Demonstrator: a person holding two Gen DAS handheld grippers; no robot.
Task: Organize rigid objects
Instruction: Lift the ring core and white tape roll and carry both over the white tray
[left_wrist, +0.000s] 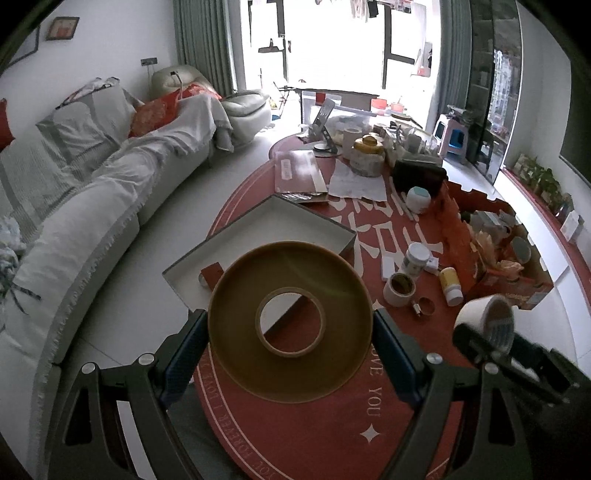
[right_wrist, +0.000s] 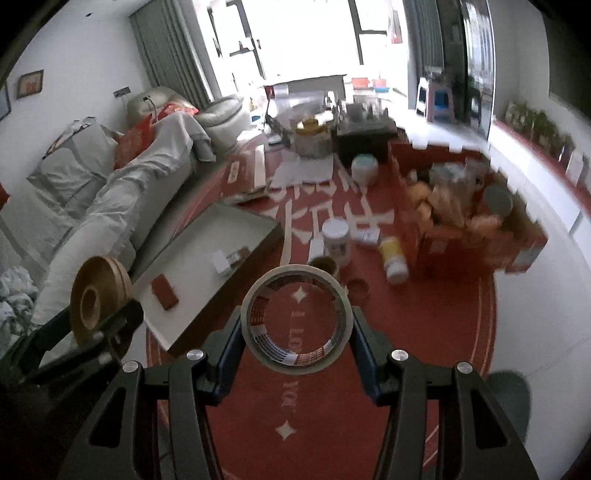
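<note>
1. Left wrist view: left gripper (left_wrist: 290, 325) pinching a broad brown tape roll (left_wrist: 290, 321) across its outer rim, blue pads pressed on both sides. Smooth, glossy amber disc with a tan cardboard core, held up over the round red table mat (left_wrist: 314, 424).
2. Just beyond the roll, a shallow rectangular grey-white tray (left_wrist: 266, 221) on the mat. Right of the tray, a small white tape roll (left_wrist: 399, 290), a white-lidded jar (left_wrist: 417, 258) and a toppled yellow-capped bottle (left_wrist: 451, 286). White lettering on the mat, "LOVE YOU" legible.
3. Right wrist view: right gripper (right_wrist: 295, 325) clamped on a thin white tape ring (right_wrist: 295, 323), wide hollow core with printed red and blue stripes inside; print too small to read. Ring held above the mat (right_wrist: 332, 424).
4. Left of the ring, the tray (right_wrist: 192, 280) holding a flat red-brown block (right_wrist: 165, 290); brown roll (right_wrist: 99, 295) seen edge-on at far left.
</note>
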